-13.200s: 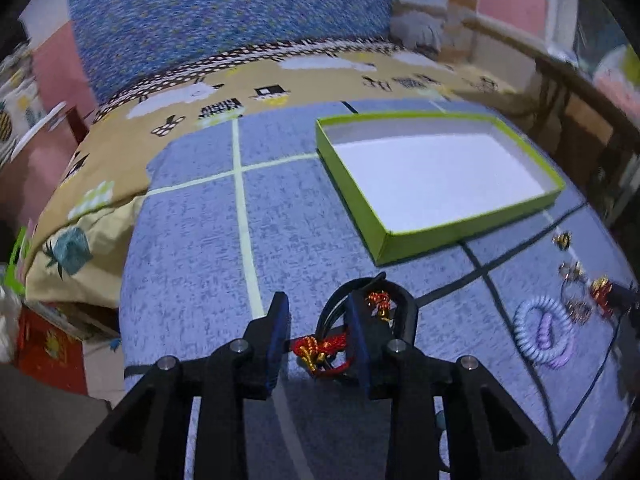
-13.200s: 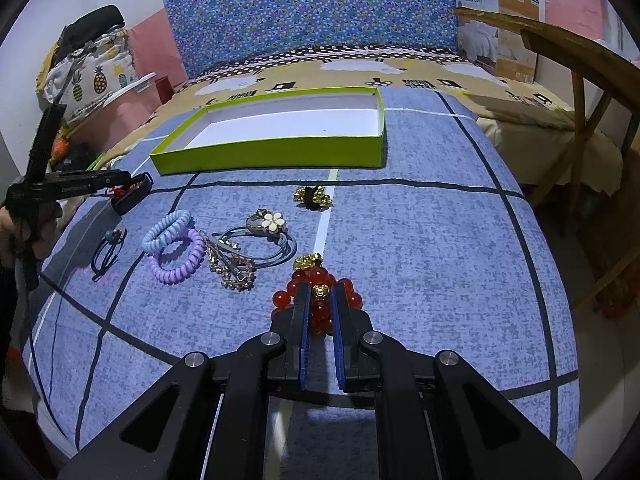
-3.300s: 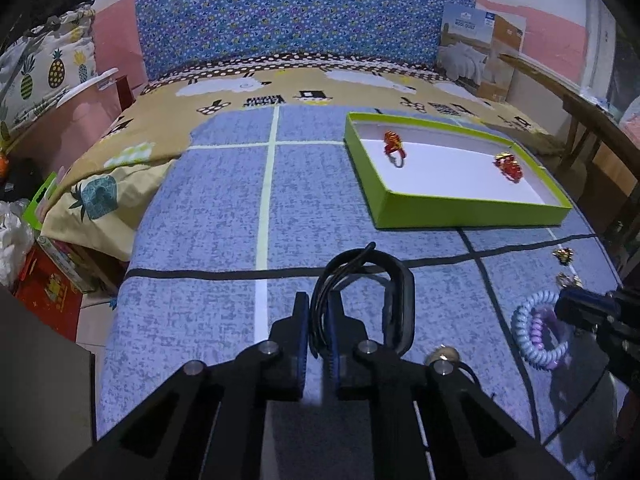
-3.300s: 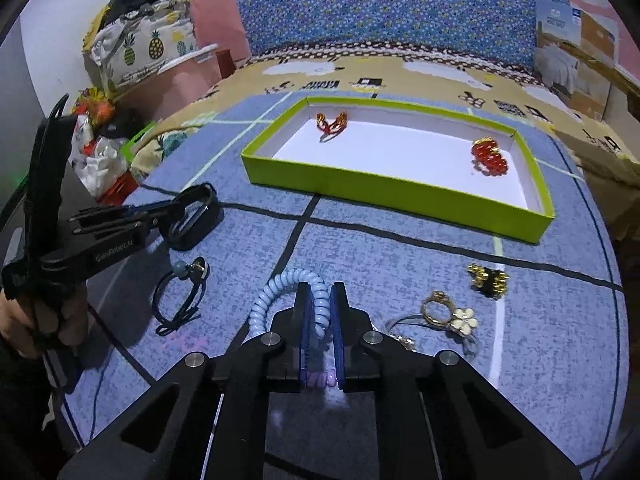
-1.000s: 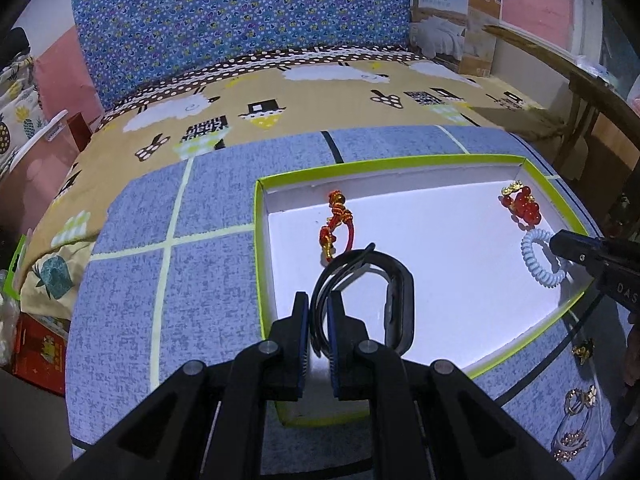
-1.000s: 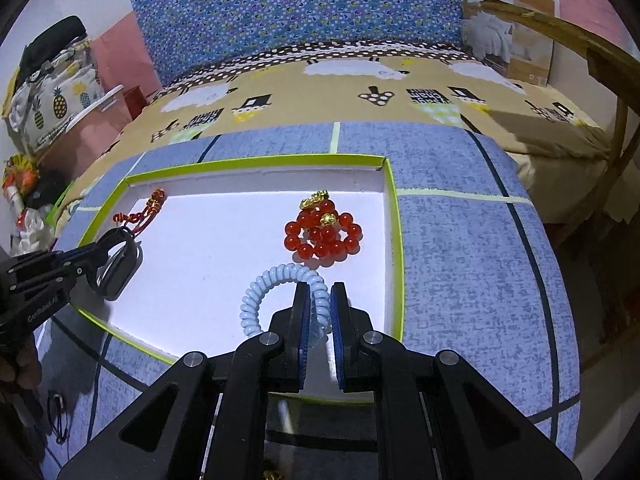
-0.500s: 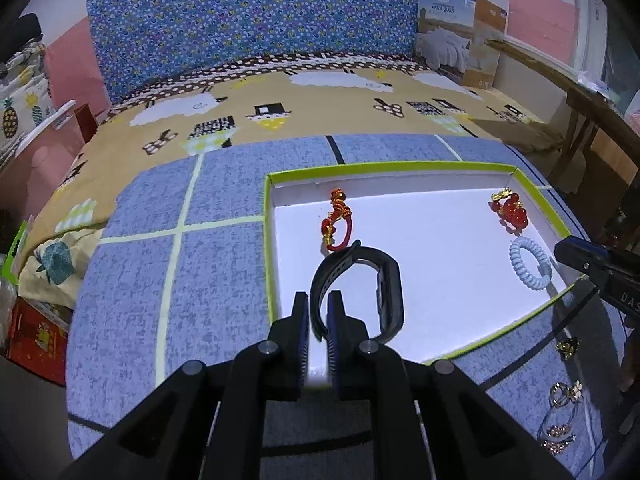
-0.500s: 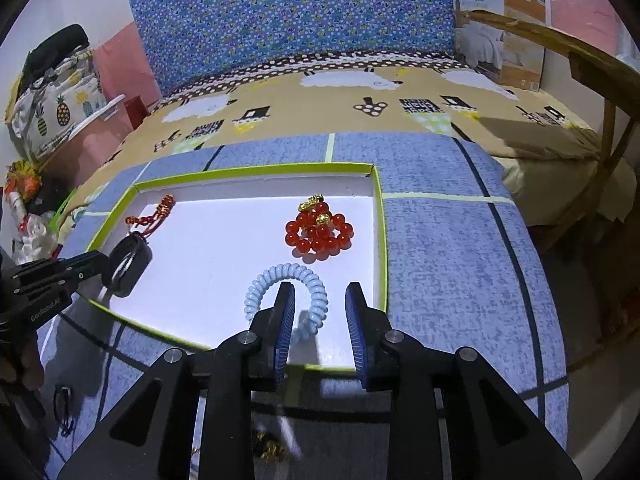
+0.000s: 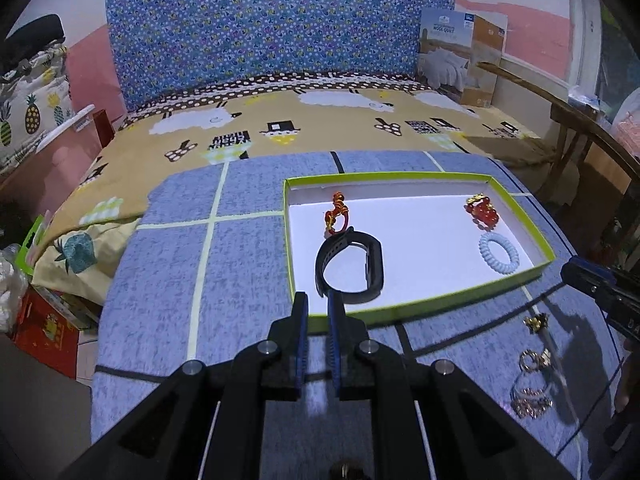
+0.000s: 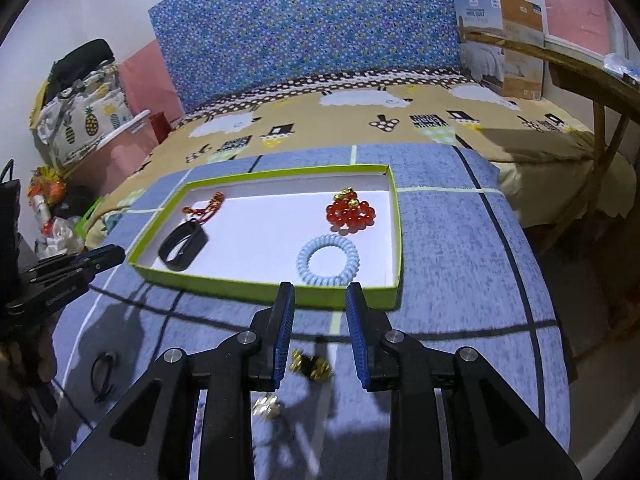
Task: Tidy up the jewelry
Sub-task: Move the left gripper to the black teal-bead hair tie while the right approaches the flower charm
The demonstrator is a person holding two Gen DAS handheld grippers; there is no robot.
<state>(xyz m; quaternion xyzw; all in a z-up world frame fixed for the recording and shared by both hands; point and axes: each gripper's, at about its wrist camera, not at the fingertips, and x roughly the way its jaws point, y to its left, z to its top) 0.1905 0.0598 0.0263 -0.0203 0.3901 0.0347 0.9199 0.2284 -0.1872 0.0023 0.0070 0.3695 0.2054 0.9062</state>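
Note:
A green-rimmed white tray [image 9: 516, 207] [image 10: 394, 196] holds a black wristband [image 9: 352, 266] [image 10: 183, 248], a red cord charm [image 9: 336, 216] [image 10: 204, 206], a red bead bracelet [image 9: 482, 210] [image 10: 351, 211] and a light blue coil hair tie [image 9: 499, 254] [image 10: 328, 260]. My left gripper [image 9: 317, 300] is slightly open and empty, just in front of the tray's near wall, behind the wristband. My right gripper [image 10: 320, 296] is open and empty, in front of the tray near the coil tie.
Loose on the blue blanket lie a gold charm [image 9: 536, 322] [image 10: 310, 364], a flower ring [image 9: 534, 360], a bead chain [image 9: 528, 400] and a black hair tie [image 10: 102, 372]. A wooden chair [image 10: 600, 92] stands at the right, clutter at the left bed edge.
My left gripper let go of the black wristband in the tray and drew back. My right gripper opened wider and pulled back from the blue coil tie.

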